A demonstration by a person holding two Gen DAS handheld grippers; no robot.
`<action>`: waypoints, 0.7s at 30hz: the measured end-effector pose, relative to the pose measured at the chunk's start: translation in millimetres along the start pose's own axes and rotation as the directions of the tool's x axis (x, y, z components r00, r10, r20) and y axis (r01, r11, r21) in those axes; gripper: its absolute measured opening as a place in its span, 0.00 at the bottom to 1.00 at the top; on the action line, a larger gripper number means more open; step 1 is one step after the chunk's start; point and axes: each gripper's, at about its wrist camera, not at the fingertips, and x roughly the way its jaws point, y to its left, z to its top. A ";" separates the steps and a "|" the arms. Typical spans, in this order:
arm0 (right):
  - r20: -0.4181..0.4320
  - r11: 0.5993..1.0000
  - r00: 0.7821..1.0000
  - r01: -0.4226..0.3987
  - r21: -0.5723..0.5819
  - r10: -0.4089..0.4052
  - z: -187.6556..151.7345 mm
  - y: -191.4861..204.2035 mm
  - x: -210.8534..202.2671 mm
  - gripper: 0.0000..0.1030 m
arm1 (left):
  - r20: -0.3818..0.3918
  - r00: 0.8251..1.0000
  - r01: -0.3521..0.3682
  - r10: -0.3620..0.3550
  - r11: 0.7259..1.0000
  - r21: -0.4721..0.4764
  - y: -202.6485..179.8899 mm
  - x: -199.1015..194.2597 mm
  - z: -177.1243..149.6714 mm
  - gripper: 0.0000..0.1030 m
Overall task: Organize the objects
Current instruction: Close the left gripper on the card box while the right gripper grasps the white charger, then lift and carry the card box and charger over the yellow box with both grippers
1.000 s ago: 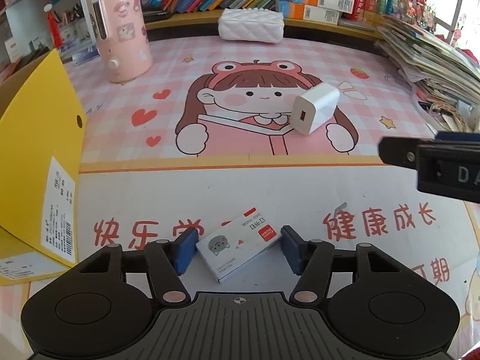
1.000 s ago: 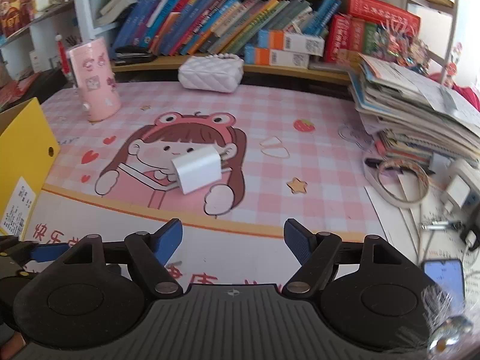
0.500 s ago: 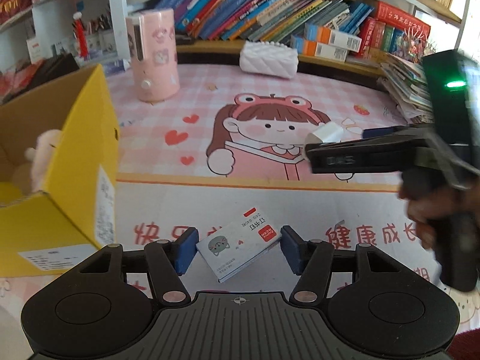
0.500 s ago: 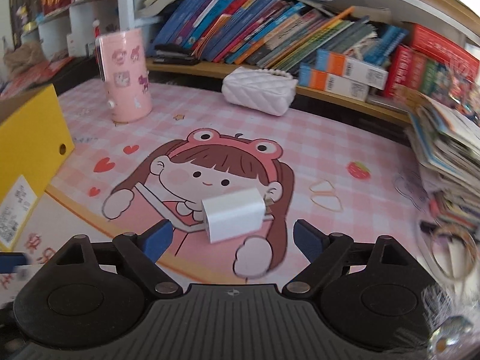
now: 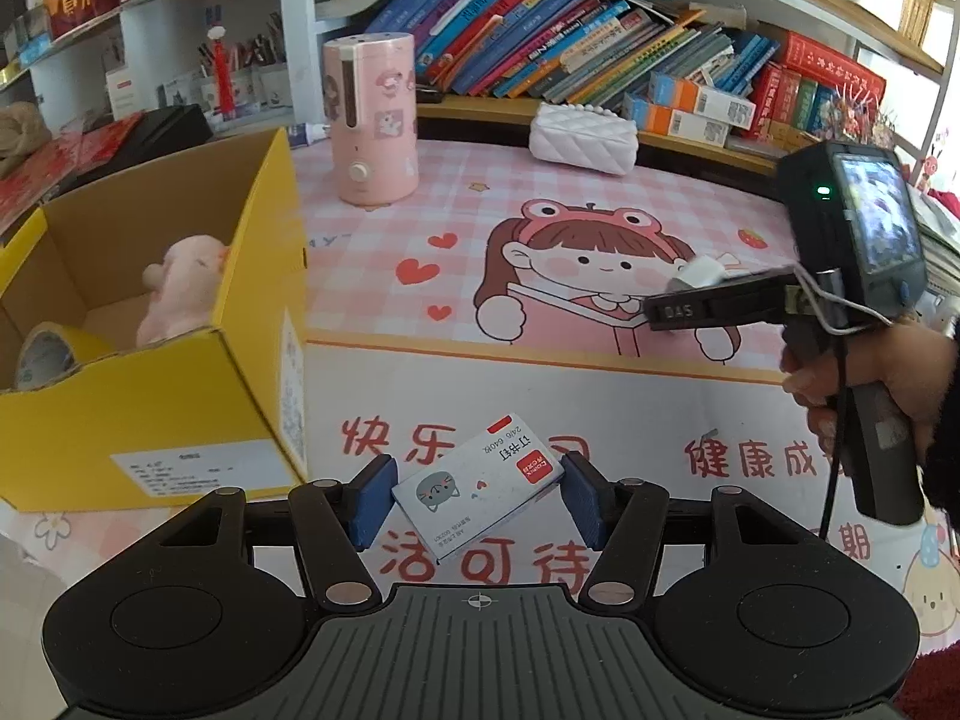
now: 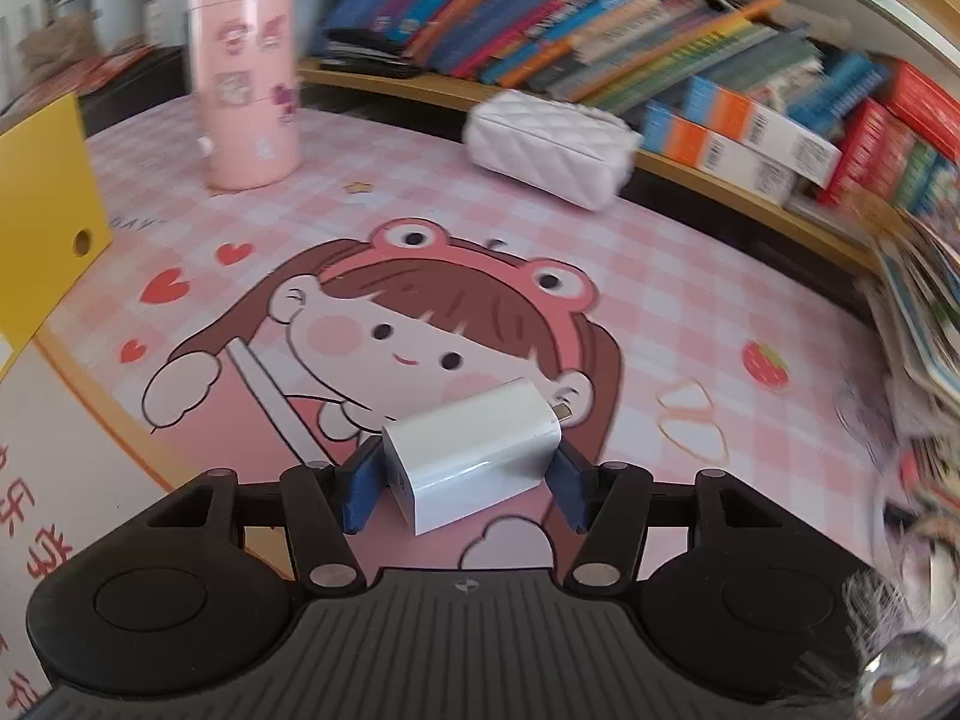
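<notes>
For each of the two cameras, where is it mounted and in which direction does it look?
Left wrist: sits on the left tongs, looking forward over the staple box they hold toward the yellow box and bookshelf; the right tongs and the person's hand show.
Right wrist: sits on the right tongs, looking over the white charger toward the shelf.
Shared: charger, pink humidifier, white pouch.
</notes>
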 end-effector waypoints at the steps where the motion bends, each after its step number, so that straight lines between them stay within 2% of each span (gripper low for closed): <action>1: -0.001 1.000 1.000 0.004 0.022 -0.004 -1.6 -0.4 -4.5 0.53 | 0.003 1.000 0.000 0.000 1.000 -0.005 1.6 -1.6 -0.8 0.57; 8: -0.037 0.986 0.999 0.000 0.167 0.007 -17.1 11.3 -58.9 0.53 | 0.031 0.999 0.027 -0.027 1.000 -0.014 10.6 -9.1 -3.6 0.57; 11: -0.019 0.977 0.999 -0.030 0.213 0.035 -23.7 23.4 -90.5 0.53 | 0.043 0.998 0.050 -0.050 0.999 -0.004 13.7 -12.2 -4.1 0.57; 17: 0.055 0.981 0.998 -0.012 0.194 0.002 -34.0 58.4 -137.0 0.53 | 0.068 0.995 0.073 -0.074 0.997 0.022 25.5 -26.9 -11.1 0.57; 21: 0.062 0.978 0.998 -0.001 0.206 -0.012 -38.0 78.1 -149.2 0.53 | 0.096 0.993 0.071 -0.072 0.997 0.016 44.9 -42.5 -19.4 0.57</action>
